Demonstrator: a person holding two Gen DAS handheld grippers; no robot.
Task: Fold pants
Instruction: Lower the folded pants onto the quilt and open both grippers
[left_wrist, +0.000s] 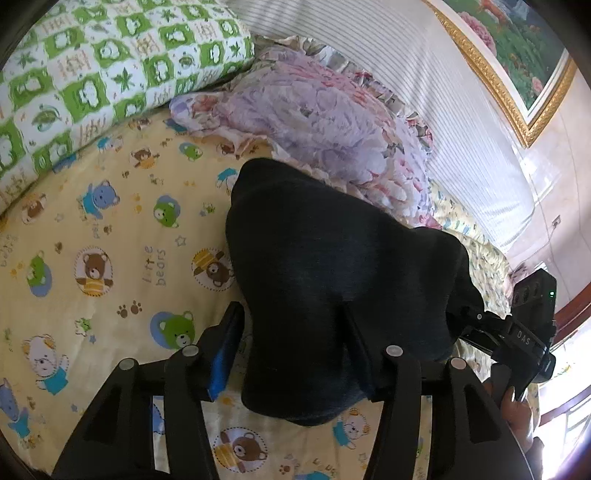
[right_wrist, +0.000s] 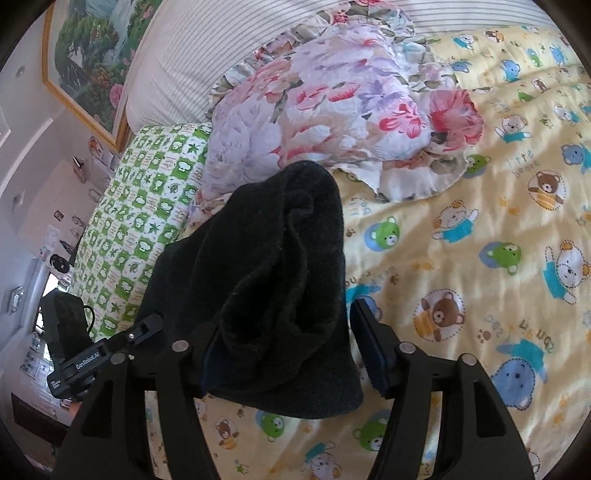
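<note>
Black pants (left_wrist: 332, 266) hang bunched above a yellow bear-print bed sheet (left_wrist: 110, 258). My left gripper (left_wrist: 295, 343) is open, its jaws wide apart, with the cloth draped over the right finger. In the right wrist view the pants (right_wrist: 273, 266) drape between and over the left finger of my right gripper (right_wrist: 291, 339), whose jaws also stand apart. The right gripper shows at the right edge of the left wrist view (left_wrist: 517, 332), and the left gripper at the left edge of the right wrist view (right_wrist: 110, 350).
A floral pillow (left_wrist: 314, 129) and a green-checked pillow (left_wrist: 92, 74) lie at the head of the bed against a striped headboard (left_wrist: 424, 74). A gold-framed painting (left_wrist: 517, 55) hangs on the wall. The sheet (right_wrist: 480, 258) spreads to the right.
</note>
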